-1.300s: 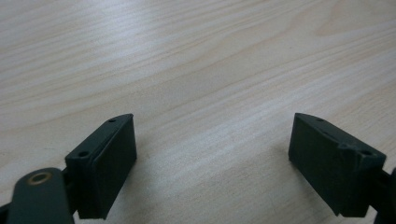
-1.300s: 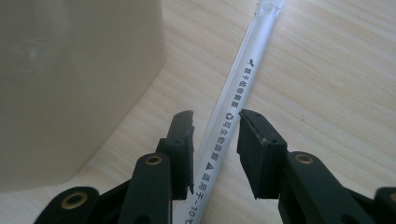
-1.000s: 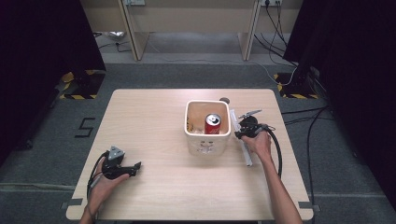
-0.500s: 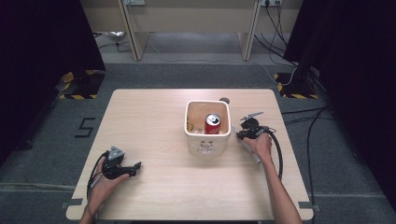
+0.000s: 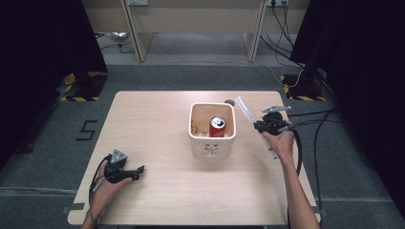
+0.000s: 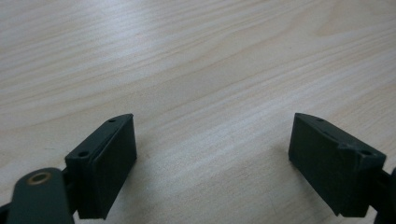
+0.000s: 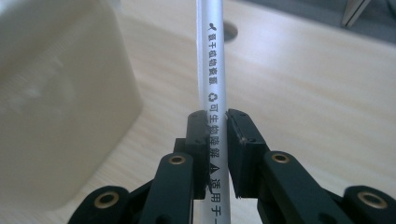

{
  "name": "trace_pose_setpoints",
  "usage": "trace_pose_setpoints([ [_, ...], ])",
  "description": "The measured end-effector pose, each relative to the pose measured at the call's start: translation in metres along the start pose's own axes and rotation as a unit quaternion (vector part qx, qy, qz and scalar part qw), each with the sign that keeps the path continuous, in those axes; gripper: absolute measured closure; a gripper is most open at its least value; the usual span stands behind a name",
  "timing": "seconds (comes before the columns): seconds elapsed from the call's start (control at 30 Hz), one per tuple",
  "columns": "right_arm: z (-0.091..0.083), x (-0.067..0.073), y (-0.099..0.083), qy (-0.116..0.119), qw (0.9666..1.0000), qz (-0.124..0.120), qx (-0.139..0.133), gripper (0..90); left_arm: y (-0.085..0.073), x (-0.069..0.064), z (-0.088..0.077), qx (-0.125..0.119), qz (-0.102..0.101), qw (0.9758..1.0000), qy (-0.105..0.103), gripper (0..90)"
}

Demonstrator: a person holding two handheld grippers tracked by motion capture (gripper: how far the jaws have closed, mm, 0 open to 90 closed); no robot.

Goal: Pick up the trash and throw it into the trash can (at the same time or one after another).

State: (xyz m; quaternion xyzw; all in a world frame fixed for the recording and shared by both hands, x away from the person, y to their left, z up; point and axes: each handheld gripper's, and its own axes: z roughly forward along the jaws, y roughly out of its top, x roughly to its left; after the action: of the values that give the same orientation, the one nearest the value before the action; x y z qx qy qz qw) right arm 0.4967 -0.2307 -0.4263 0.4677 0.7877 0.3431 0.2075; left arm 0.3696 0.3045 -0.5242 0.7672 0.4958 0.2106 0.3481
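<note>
Right claw (image 5: 258, 125) just clamped and lifted that slim silver printed tube (image 5: 244, 110) off the light wooden table (image 5: 153, 124), now at 3 o'clock of the cream square bin (image 5: 212, 143), left claw (image 5: 138, 171) open; off-centre grip, might swivel loose.

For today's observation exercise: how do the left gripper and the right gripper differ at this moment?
The left gripper is open and holds nothing; the right gripper is shut on a white wrapped straw. The left lies low on the table; the right is raised beside the white tub. Both are black and hand-held.
</note>
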Motion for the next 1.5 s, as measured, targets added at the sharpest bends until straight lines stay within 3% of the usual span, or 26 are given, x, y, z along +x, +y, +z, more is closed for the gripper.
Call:
trace_pose_setpoints([
  [0.23,-0.038,0.009,0.032,0.004,0.9979,-0.016,-0.063,79.7,0.0,0.0,0.0,0.001,0.001,1.0,0.0,14.6],
  [0.37,-0.056,0.024,0.052,0.019,0.995,-0.036,-0.092,79.7,0.0,0.0,0.0,0.0,0.0,1.0,0.0,14.6],
  [0.53,-0.061,0.041,0.074,0.048,0.9918,-0.049,-0.108,79.7,0.0,0.0,0.0,0.0,0.0,1.0,0.0,14.6],
  [0.77,-0.045,0.073,0.107,0.08,0.9855,-0.081,-0.126,79.7,0.0,0.0,0.0,0.0,0.0,1.0,0.0,14.6],
  [1.0,-0.023,0.098,0.132,0.109,0.9804,-0.083,-0.142,79.7,0.0,0.0,0.0,0.0,0.001,1.0,0.0,14.6],
  [1.3,0.0,0.107,0.132,0.124,0.978,-0.073,-0.151,79.7,0.0,0.0,0.0,0.001,0.002,1.0,-0.001,14.6],
  [1.5,0.016,0.097,0.136,0.117,0.98,-0.056,-0.151,79.7,0.0,0.0,0.0,0.002,0.003,1.0,-0.001,14.6],
])
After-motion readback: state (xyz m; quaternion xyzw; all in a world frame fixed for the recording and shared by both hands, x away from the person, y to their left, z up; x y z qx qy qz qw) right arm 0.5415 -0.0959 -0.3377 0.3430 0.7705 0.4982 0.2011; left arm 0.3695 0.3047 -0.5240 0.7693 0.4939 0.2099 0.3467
